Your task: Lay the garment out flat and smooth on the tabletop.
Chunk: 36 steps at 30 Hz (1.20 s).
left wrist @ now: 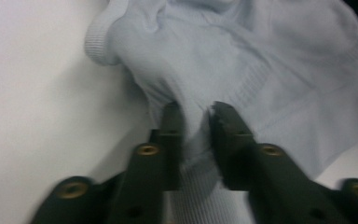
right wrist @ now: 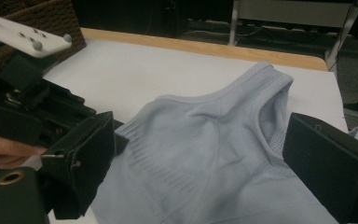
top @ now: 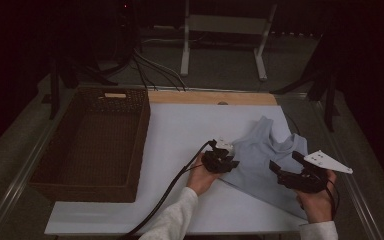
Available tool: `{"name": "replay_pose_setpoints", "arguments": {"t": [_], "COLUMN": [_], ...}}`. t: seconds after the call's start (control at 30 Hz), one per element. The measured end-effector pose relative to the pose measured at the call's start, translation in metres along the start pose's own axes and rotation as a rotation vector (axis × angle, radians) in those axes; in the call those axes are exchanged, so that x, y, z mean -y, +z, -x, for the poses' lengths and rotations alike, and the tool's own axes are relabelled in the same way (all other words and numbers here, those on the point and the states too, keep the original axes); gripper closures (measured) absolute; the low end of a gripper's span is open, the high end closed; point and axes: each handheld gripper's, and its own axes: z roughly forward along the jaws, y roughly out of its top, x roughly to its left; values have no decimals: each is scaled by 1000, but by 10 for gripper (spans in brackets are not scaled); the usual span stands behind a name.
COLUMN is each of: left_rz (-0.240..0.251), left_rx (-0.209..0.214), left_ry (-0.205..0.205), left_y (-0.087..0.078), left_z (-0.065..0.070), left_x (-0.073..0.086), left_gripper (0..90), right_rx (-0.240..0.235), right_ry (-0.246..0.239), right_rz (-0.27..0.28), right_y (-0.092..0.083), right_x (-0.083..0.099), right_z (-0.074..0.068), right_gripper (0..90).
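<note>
A pale blue ribbed sleeveless top (top: 262,150) lies rumpled on the right half of the white table (top: 180,125). My left gripper (top: 231,162) is at the garment's left edge. In the left gripper view its jaws (left wrist: 196,116) are pinched on a fold of the top (left wrist: 242,56) near the ribbed hem. My right gripper (top: 286,163), carrying a grey three-cornered plate, hovers over the lower right part of the garment. Its jaws (right wrist: 200,137) stand wide apart with the top (right wrist: 205,158) spread below them, untouched. The left gripper's body (right wrist: 32,107) appears at the left of the right gripper view.
A dark wicker basket (top: 141,135) stands on the table's left side. A wooden strip (top: 210,97) runs along the far table edge. Cables and a white stand's legs (top: 260,55) lie on the floor beyond. A black cable (top: 170,190) trails from the left gripper toward the front edge.
</note>
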Motion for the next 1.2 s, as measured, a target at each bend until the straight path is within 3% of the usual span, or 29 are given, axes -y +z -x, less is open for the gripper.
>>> {"name": "replay_pose_setpoints", "arguments": {"t": [0.1,0.53,0.77,1.2], "left_rz": [-2,15,31,34], "left_rx": [8,14,40,23], "left_ry": [5,8,4,30], "left_y": [-2,-14,-24,-38], "left_z": [0,1,2,4], "left_x": [-1,-5,-9,-9], "left_gripper": [849,857,860,861], "right_rx": [2,13,15,32], "right_ry": [0,-2,0,14], "right_rz": [0,3,6,17], "right_y": [0,-2,-2,-6], "right_x": [0,0,0,-1], "right_z": [0,2,3,7], "right_gripper": [97,97,98,99]}}
